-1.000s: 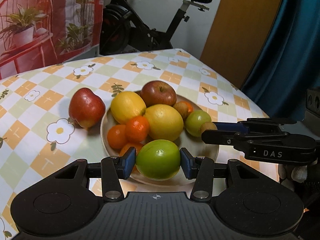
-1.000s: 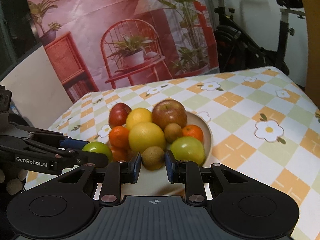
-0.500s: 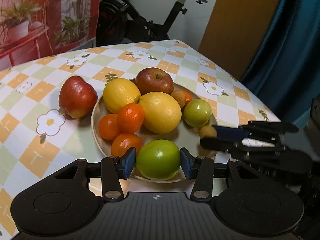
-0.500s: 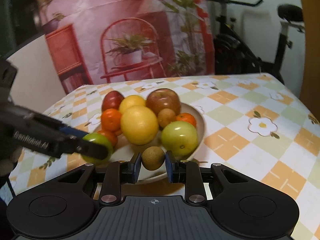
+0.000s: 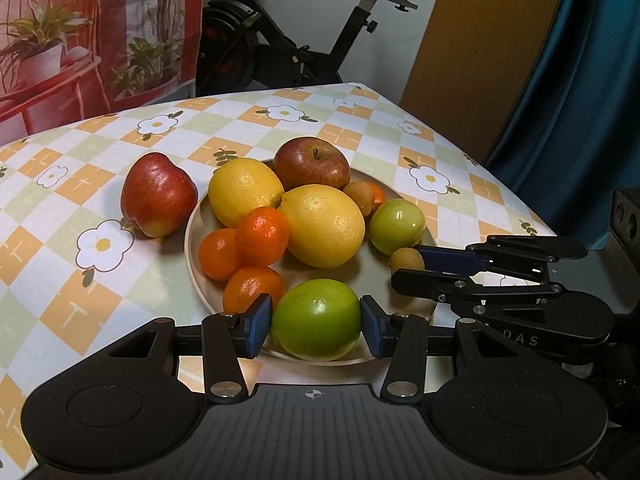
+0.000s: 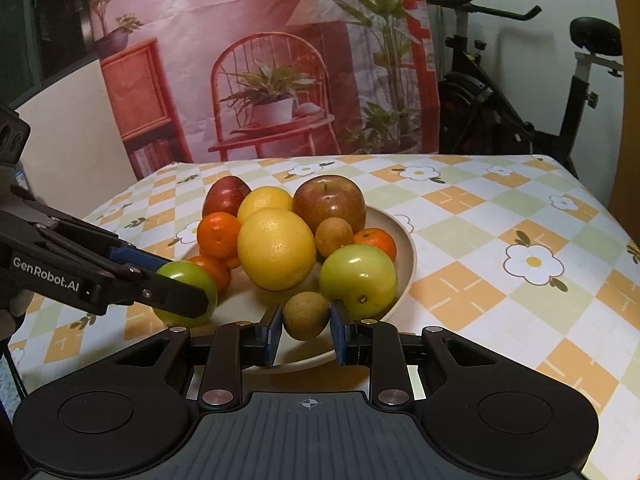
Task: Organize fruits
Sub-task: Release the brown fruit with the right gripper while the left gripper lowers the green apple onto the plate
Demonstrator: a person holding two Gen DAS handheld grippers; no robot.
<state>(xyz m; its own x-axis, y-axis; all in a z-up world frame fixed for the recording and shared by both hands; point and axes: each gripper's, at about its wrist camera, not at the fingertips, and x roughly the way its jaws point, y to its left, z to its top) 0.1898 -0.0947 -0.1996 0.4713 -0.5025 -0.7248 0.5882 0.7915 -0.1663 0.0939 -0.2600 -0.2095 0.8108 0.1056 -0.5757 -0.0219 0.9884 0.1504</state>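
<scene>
A beige plate [image 5: 191,240] [image 6: 406,248] on the checkered tablecloth holds two lemons, several tangerines, a red-brown apple [image 5: 311,163] [image 6: 329,203], a pale green apple [image 5: 397,221] [image 6: 358,282] and a kiwi [image 5: 359,197] [image 6: 334,237]. My left gripper [image 5: 316,322] [image 6: 188,292] is shut on a bright green apple [image 5: 316,320] [image 6: 186,278] over the plate's near rim. My right gripper [image 6: 306,324] [image 5: 406,268] is shut on a brown kiwi [image 6: 306,315] [image 5: 406,258] at the plate's edge. A red apple [image 5: 158,195] [image 6: 226,195] lies on the cloth beside the plate.
The table [image 5: 80,184] has a flowered orange, green and white cloth. Its far edge meets a printed backdrop [image 6: 260,60] and an exercise bike [image 5: 288,48] [image 6: 520,112]. A blue curtain [image 5: 580,80] hangs by the table's right side.
Both grips hold as before. The right gripper with its kiwi has drawn back toward the plate's near rim and rolled a little. The left view has shifted only slightly.
</scene>
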